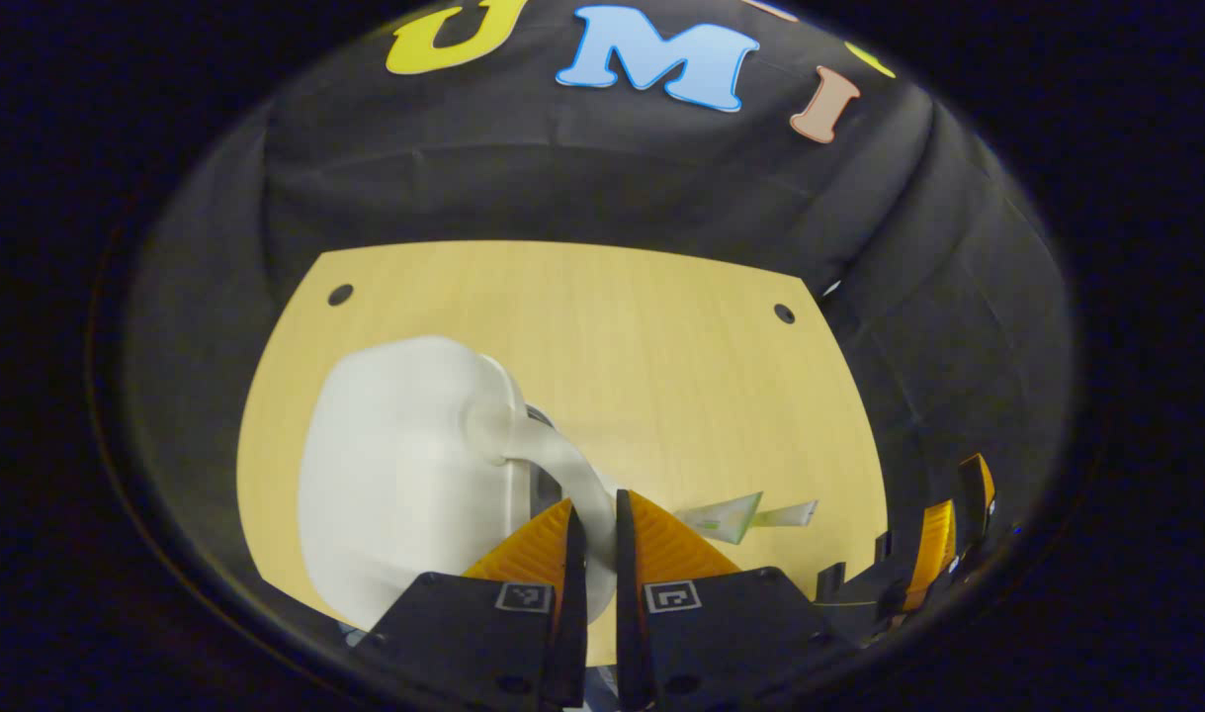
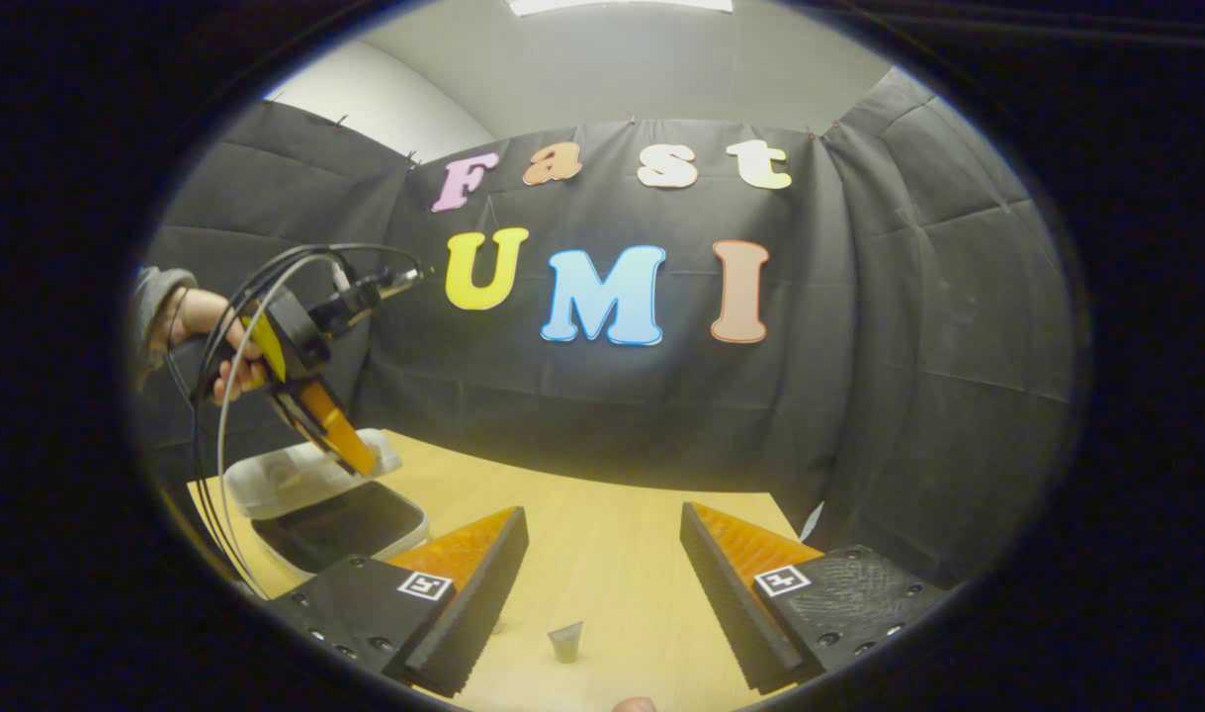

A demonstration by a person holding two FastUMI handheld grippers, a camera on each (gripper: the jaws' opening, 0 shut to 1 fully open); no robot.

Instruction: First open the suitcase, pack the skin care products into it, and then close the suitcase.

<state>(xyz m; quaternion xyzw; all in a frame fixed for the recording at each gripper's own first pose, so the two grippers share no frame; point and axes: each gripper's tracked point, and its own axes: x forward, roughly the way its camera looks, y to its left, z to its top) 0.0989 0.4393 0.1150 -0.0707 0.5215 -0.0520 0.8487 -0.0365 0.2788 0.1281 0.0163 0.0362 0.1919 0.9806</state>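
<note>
A small white suitcase (image 1: 404, 485) lies on the left of the wooden table (image 1: 642, 346). My left gripper (image 1: 594, 504) is shut on its curved white handle (image 1: 553, 460). In the right gripper view, a hand holds that left gripper (image 2: 360, 460) at the raised lid (image 2: 296, 477), above the suitcase's dark inside (image 2: 340, 529). Two pale green skin care tubes (image 1: 731, 516) lie on the table to the right of my left fingers. My right gripper (image 2: 602, 512) stands open over the table, with a small tube (image 2: 565, 641) lying below the gap, untouched.
The black cloth wall (image 2: 859, 396) closes the table's far and right sides. Two dark holes (image 1: 340, 295) mark the tabletop's far corners. My right gripper (image 1: 943, 554) hovers at the table's right edge in the left gripper view.
</note>
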